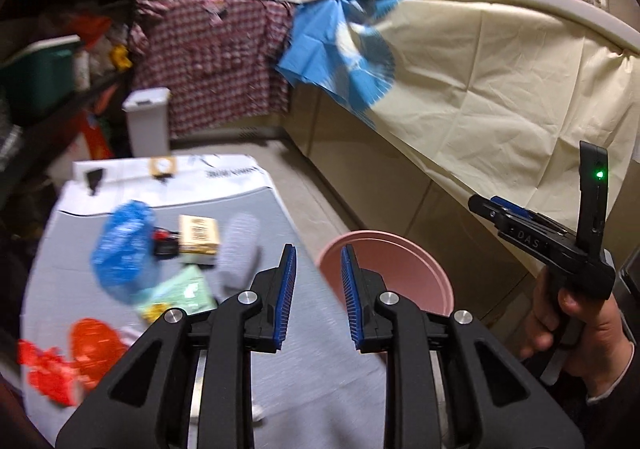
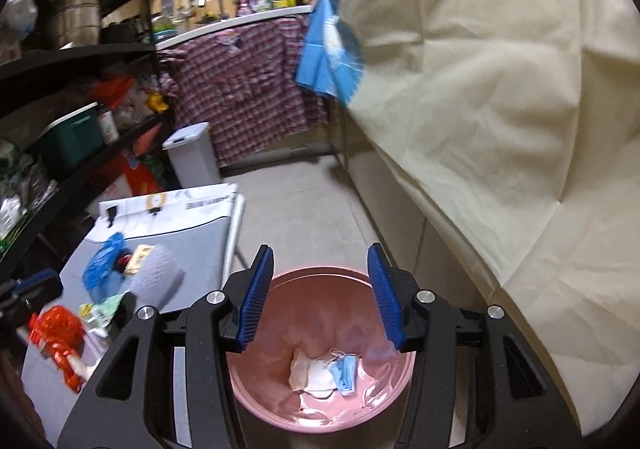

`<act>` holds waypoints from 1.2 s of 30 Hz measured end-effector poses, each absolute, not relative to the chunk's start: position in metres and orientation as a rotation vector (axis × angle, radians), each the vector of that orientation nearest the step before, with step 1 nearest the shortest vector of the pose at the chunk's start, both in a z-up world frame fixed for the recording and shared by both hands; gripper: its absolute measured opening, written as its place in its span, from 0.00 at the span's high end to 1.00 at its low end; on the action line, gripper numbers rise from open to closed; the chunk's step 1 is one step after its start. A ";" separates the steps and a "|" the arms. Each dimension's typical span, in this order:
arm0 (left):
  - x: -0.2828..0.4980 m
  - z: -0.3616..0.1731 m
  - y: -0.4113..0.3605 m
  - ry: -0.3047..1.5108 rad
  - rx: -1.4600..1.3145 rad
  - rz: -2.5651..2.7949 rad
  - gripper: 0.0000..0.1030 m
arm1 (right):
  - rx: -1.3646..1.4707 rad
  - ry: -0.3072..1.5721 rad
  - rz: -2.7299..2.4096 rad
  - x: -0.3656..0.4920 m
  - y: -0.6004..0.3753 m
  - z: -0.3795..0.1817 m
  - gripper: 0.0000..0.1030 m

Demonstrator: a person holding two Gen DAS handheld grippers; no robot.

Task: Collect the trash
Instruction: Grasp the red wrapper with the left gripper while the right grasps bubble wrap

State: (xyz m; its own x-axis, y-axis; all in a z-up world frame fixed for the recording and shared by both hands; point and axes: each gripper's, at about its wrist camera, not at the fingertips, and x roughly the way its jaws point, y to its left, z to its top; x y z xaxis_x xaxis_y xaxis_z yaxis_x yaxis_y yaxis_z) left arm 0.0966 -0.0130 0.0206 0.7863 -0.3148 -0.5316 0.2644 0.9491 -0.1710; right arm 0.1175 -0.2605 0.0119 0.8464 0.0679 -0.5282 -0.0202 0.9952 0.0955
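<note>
A: Biggest first. Cream creased cloth (image 2: 480,89) draped off the counter edge, fills 1 to 4 o'clock in the right wrist view. Plaid red-white shirt (image 2: 244,89) hangs at 11 o'clock behind it.

B: Work surface?

A: Grey-topped low bench (image 1: 312,381) with a white printed sheet at its far end, 9 o'clock of the bucket. Round pink plastic bucket (image 2: 320,289) stands on the floor just beside the bench's right edge.

B: Anything in it?

A: White crumpled mask (image 2: 312,373) and light-blue face mask (image 2: 344,377) lying on the bottom, touching.

B: What's left on the bench?

A: Blurred, but: blue crinkled plastic bag (image 1: 120,249) at 10 o'clock of the left tool, tan cardboard box (image 1: 199,239) just right of it, grey-white textured roll-like item (image 1: 240,253) next to that, pale-green packet (image 1: 180,295) below, red crumpled wrapper (image 1: 68,357) at 8 o'clock near the bench's near-left edge.

B: Tools?

A: Left tool (image 1: 319,289) narrow gap, nothing between the blue pads, over the bench's right edge. Right tool (image 2: 322,293) spread wider, empty, directly above the bucket mouth. Hand (image 1: 568,321) grips the right tool's handle at 3 o'clock in the left wrist view.
</note>
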 end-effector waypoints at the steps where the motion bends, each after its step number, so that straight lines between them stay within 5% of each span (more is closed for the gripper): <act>1: 0.090 0.025 -0.004 0.582 -0.086 -0.299 0.78 | 0.086 0.564 0.062 0.115 -0.256 0.014 0.57; 10: 0.044 0.042 0.072 0.561 -0.121 -0.177 0.78 | 0.092 0.546 0.227 0.084 -0.194 0.028 0.60; 21: 0.015 0.008 0.143 0.567 -0.217 0.004 0.78 | 0.134 0.621 0.374 0.100 -0.113 -0.002 0.78; 32: 0.018 -0.036 0.188 0.618 -0.290 0.204 0.78 | 0.118 0.709 0.346 0.159 -0.069 -0.048 0.77; 36: 0.023 -0.052 0.202 0.659 -0.303 0.263 0.71 | 0.113 0.743 0.334 0.179 -0.062 -0.064 0.59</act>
State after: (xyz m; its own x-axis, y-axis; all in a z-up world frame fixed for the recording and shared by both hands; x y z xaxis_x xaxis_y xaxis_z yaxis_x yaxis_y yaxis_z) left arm 0.0227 0.2019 -0.0524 0.7603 0.1426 -0.6337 -0.3326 0.9235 -0.1912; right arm 0.1787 -0.0616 -0.0639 0.6863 0.3369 -0.6445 -0.2574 0.9414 0.2180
